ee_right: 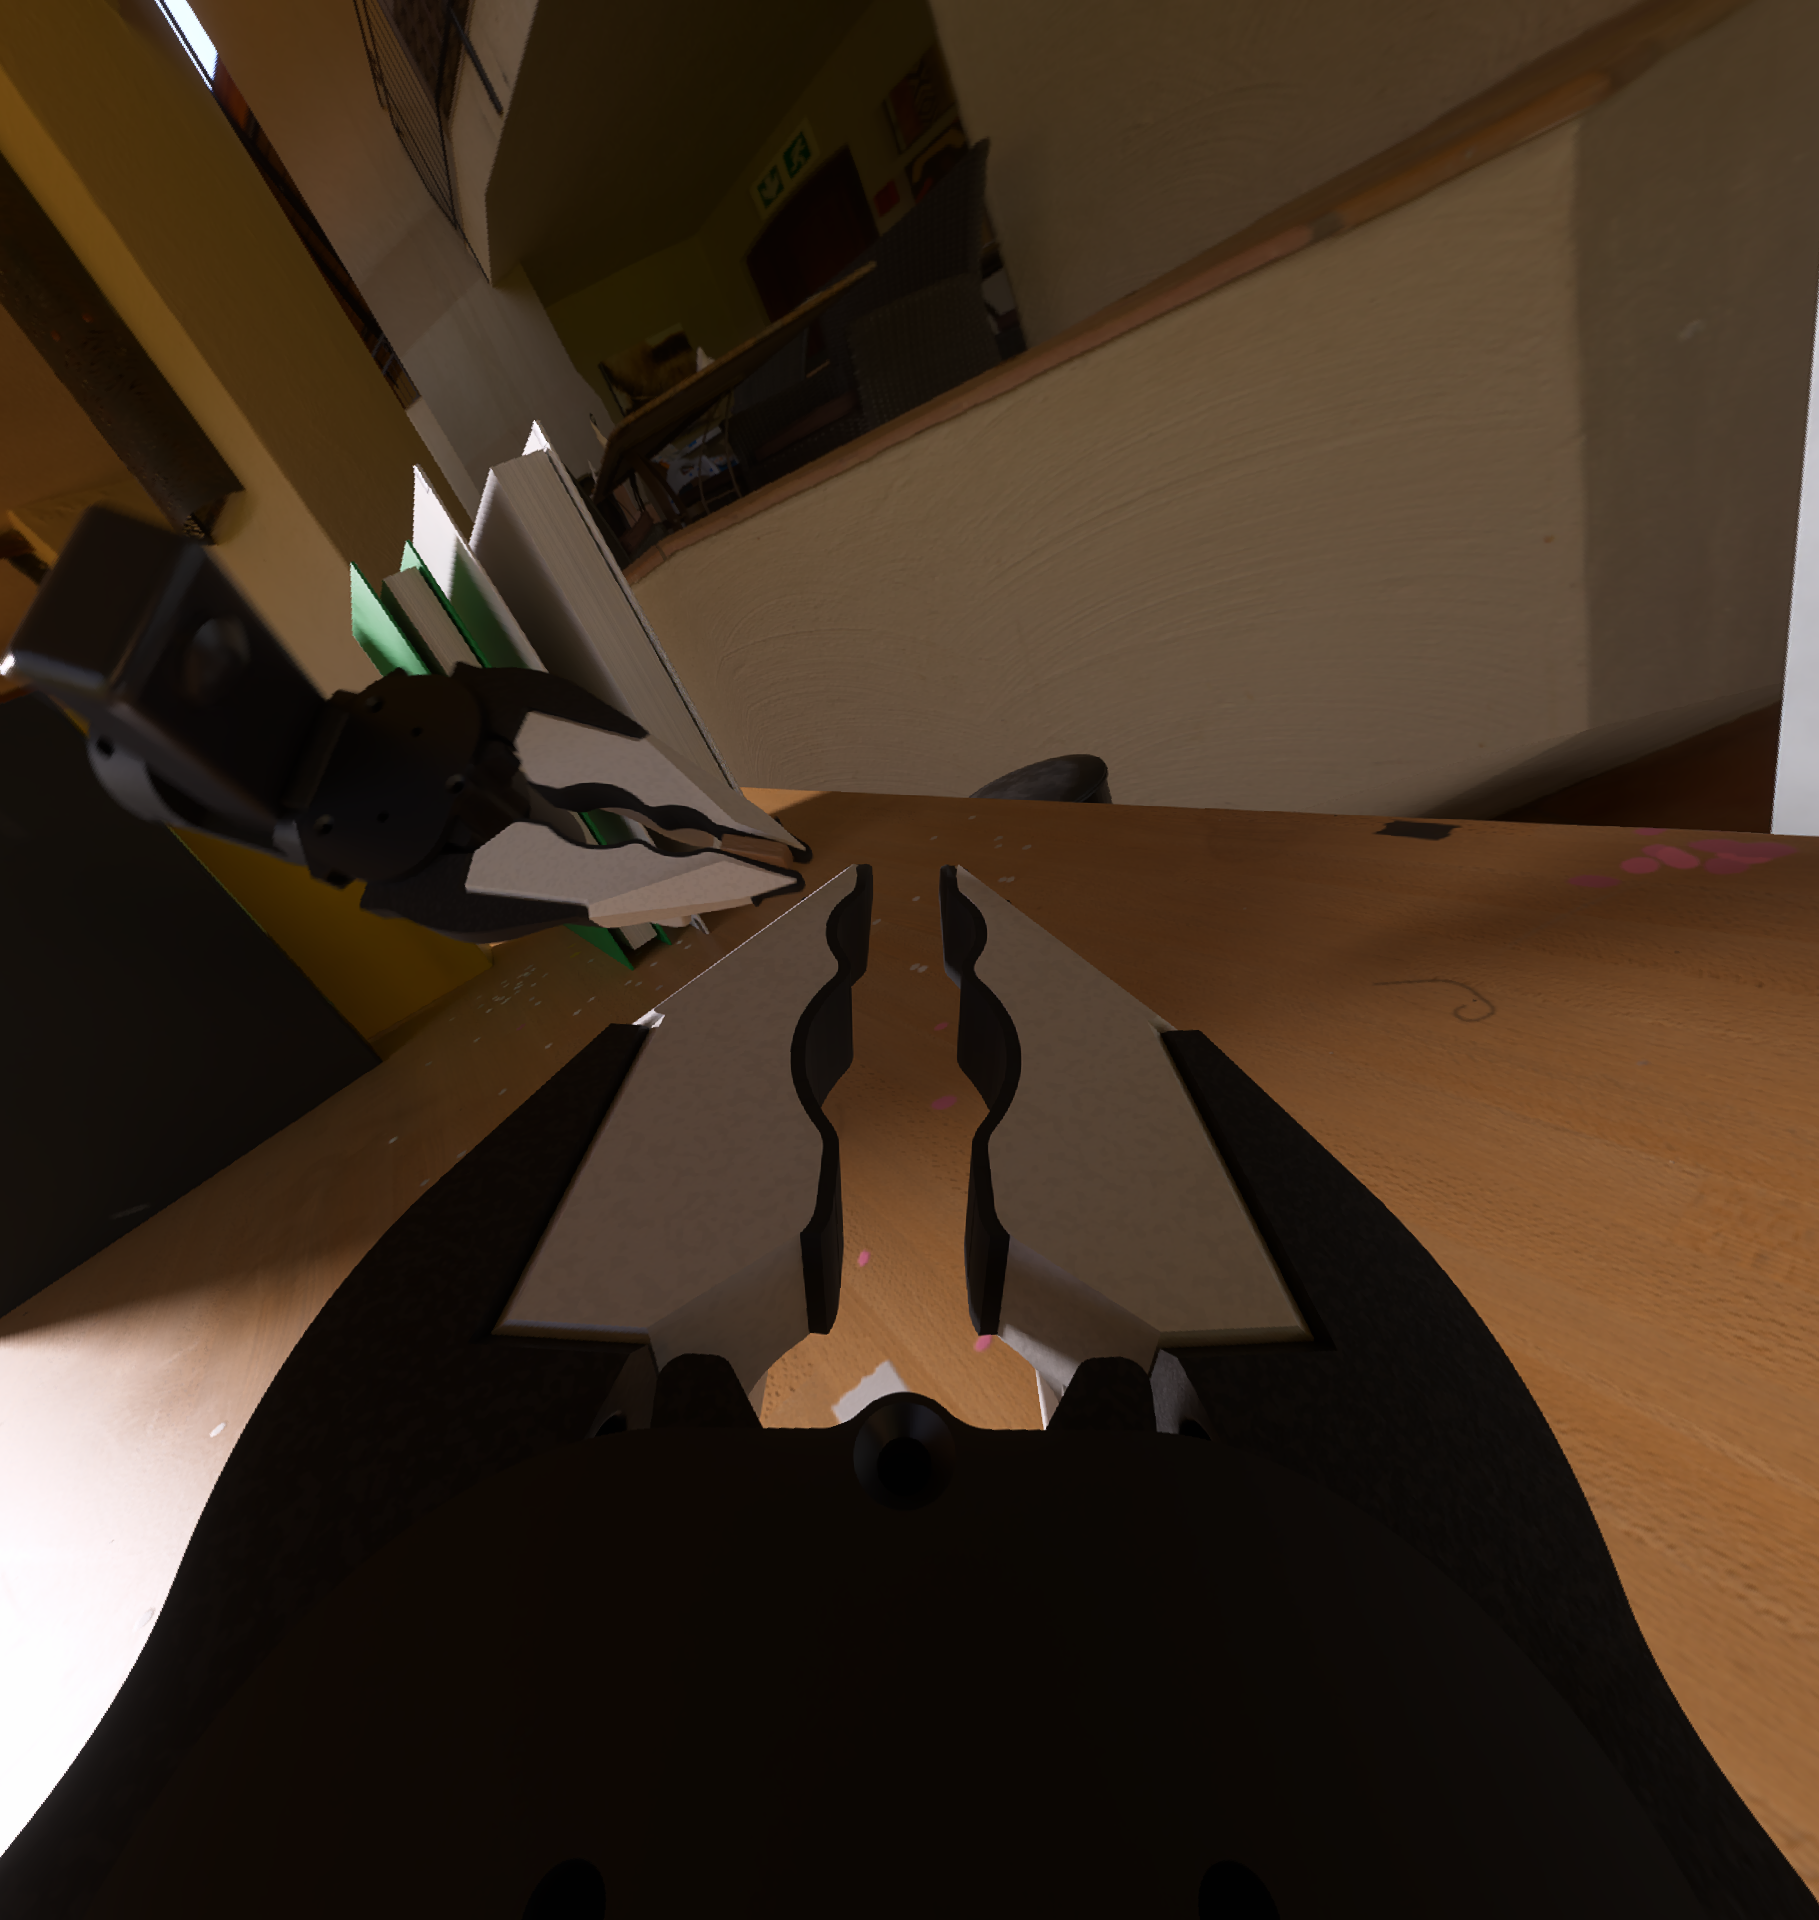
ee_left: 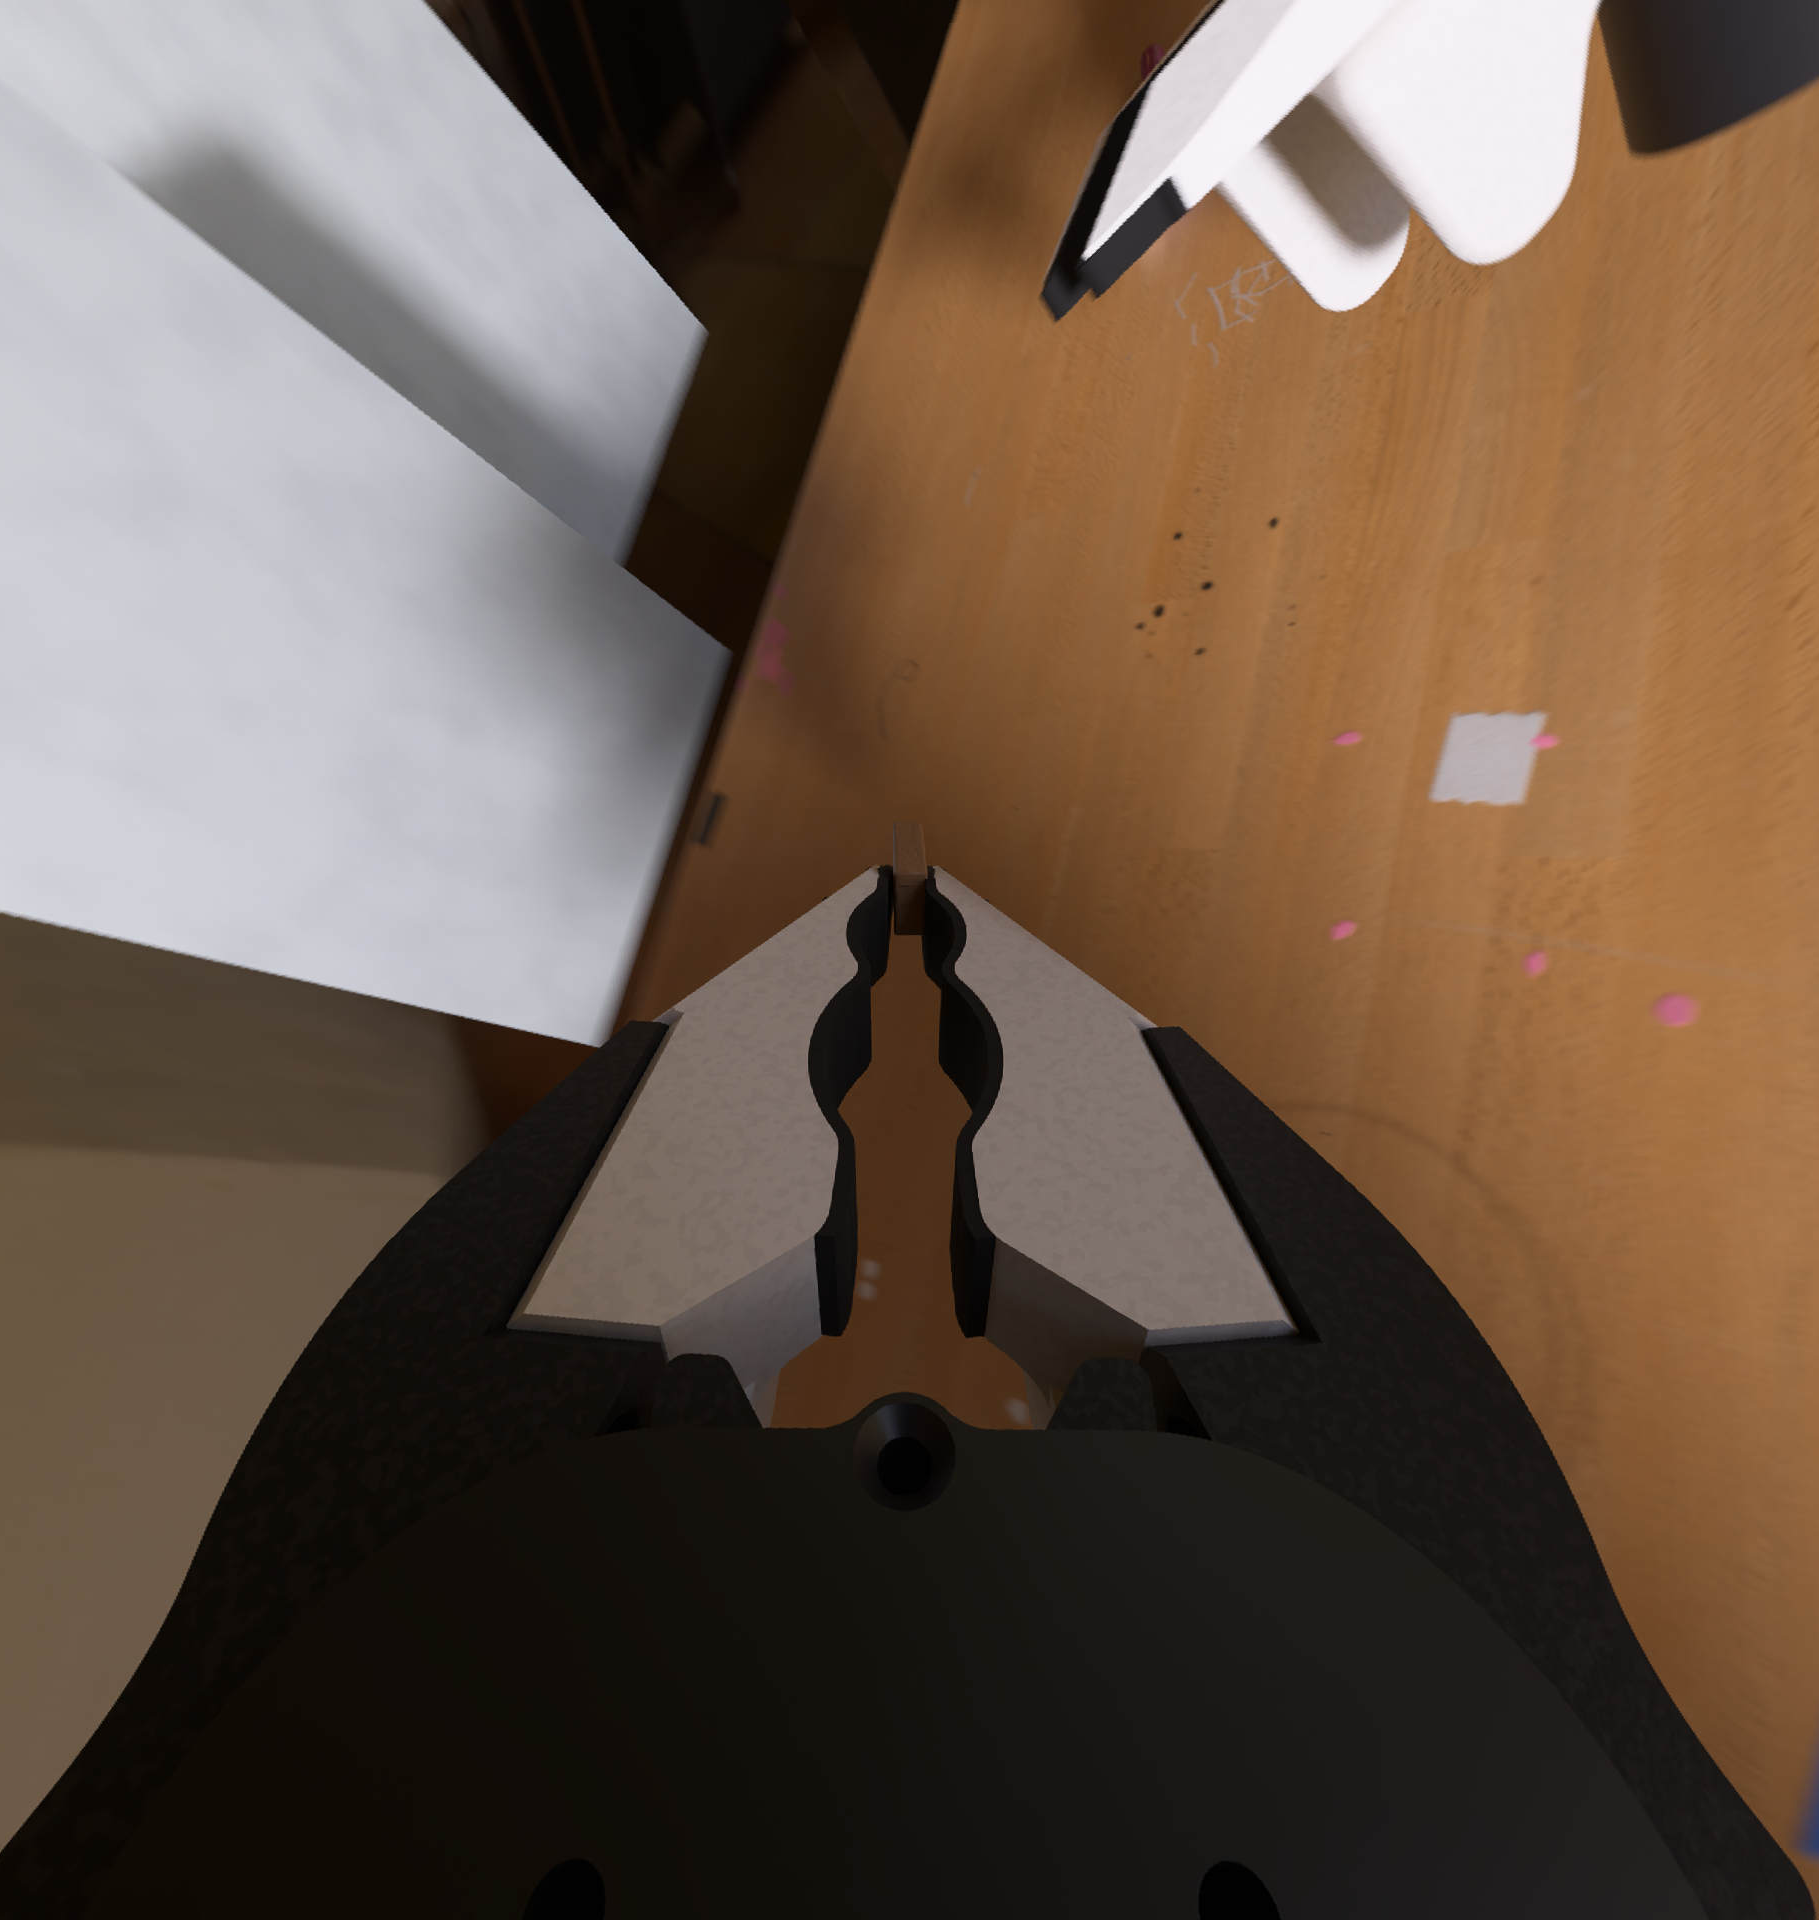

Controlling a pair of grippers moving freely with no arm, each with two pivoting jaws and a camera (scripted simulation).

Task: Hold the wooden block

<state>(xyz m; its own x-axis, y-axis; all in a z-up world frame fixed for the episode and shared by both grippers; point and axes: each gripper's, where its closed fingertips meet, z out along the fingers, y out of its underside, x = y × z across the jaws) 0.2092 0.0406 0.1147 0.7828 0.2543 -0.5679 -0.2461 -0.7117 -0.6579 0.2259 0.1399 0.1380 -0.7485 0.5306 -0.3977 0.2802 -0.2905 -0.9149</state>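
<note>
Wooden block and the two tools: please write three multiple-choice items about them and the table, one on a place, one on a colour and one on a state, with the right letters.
1. Where is the wooden block?
A. Between the fingertips of the left tool
B. Inside a bowl
C. On the floor

2. What colour is the square patch on the table?
A. Red
B. Green
C. White

3. In what state is the right tool?
A. Shut on a cup
B. Open, with nothing between its fingers
C. Fully shut, tips touching

Key:
1 A, the left wrist view shows the block pinched at the very tips.
2 C, the patch is pale white against the brown wood.
3 B, the right wrist view shows bare table through the gap.
</note>
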